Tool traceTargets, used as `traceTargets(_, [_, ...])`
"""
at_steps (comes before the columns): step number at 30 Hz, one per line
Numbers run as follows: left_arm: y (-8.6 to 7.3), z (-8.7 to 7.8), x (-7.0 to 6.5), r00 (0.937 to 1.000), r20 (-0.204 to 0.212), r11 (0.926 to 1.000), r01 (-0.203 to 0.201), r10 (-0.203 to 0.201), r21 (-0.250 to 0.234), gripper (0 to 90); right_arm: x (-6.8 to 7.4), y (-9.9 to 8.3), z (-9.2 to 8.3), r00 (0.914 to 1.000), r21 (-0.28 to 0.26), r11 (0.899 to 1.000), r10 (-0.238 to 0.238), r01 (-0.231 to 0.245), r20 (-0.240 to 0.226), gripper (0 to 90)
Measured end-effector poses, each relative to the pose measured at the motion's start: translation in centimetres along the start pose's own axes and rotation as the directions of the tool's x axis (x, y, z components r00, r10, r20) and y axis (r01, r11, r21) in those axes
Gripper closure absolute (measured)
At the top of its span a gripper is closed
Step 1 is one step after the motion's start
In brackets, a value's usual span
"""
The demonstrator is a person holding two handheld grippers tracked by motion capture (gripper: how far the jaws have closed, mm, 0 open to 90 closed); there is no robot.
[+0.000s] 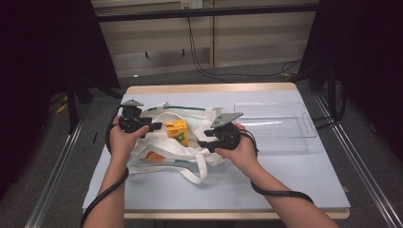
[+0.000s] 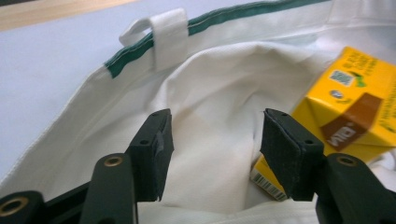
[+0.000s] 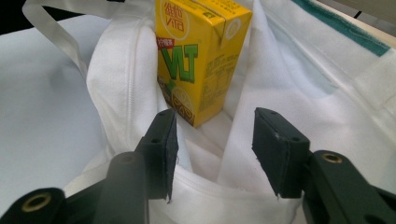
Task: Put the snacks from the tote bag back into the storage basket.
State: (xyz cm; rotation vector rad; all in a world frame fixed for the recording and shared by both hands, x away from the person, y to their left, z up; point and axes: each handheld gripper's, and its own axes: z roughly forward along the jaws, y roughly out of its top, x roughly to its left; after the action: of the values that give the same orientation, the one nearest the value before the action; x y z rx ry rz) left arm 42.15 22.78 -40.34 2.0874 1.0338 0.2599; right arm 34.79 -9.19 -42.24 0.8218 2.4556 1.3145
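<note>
A white cloth tote bag [image 1: 164,148] with a green trim lies crumpled on the table. A yellow lemon-tea carton [image 1: 177,131] stands in its mouth. My left gripper [image 1: 151,126] is at the bag's left edge and my right gripper [image 1: 203,140] is at its right edge. In the left gripper view the left gripper [image 2: 215,154] stands open over the white bag cloth [image 2: 219,84], with the carton [image 2: 355,112] just to the right of it. In the right gripper view the right gripper [image 3: 212,149] is open with a fold of the bag [image 3: 116,84] between the jaws, unpressed. The carton [image 3: 201,56] stands just beyond.
A clear plastic tray [image 1: 273,126] sits on the right of the pale blue table [image 1: 285,175]. Something orange [image 1: 153,156] shows through the bag near the left forearm. The bag's handles trail toward the front. Cables run from both grippers along the forearms.
</note>
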Motion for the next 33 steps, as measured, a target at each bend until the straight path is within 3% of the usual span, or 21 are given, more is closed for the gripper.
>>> traceTargets(3, [0.2, -0.4, -0.3, 0.9997, -0.018, 0.9998, -0.015, 0.016, 0.011, 37.9, -0.1, 0.4, -0.1, 0.9999, 0.0, 1.0, -0.006, 0.006, -0.016, 45.7])
traceTargets(9, [0.3, -1.3, -0.7, 0.9998, -0.016, 0.9998, 0.015, -0.015, -0.013, 29.7, -0.1, 1.3, -0.4, 0.9996, 0.0, 1.0, -0.012, 0.012, -0.024, 38.0])
traceTargets(14, [-0.1, -2.0, -1.1, 0.9998, -0.019, 1.0, 0.003, -0.003, -0.004, 21.5, -0.4, 2.0, -0.5, 0.9995, 0.007, 1.0, -0.015, 0.015, -0.029, 36.0])
traceTargets(17, [-0.6, -2.3, -1.2, 0.9996, -0.026, 0.9998, -0.004, 0.004, 0.021, 19.0, -0.6, 2.3, -0.4, 0.9993, 0.004, 1.0, -0.012, 0.012, -0.035, 35.2])
traceTargets(24, [-1.1, -3.2, -1.4, 0.999, -0.041, 0.9993, 0.02, -0.021, -0.032, 15.6, -0.7, 3.1, 0.0, 0.9986, 0.006, 1.0, -0.028, 0.028, -0.046, 32.8])
traceTargets(29, [-1.3, -3.3, -1.7, 0.9988, -0.048, 0.9999, 0.014, -0.014, 0.001, 13.8, -0.6, 3.6, 0.4, 0.9975, 0.011, 0.999, -0.04, 0.04, -0.058, 31.1])
traceTargets(33, [-1.6, -3.3, -1.8, 0.9988, -0.048, 0.9997, 0.014, -0.014, -0.018, 12.6, -0.6, 4.0, 0.6, 0.9969, 0.003, 0.999, -0.042, 0.042, -0.067, 30.6])
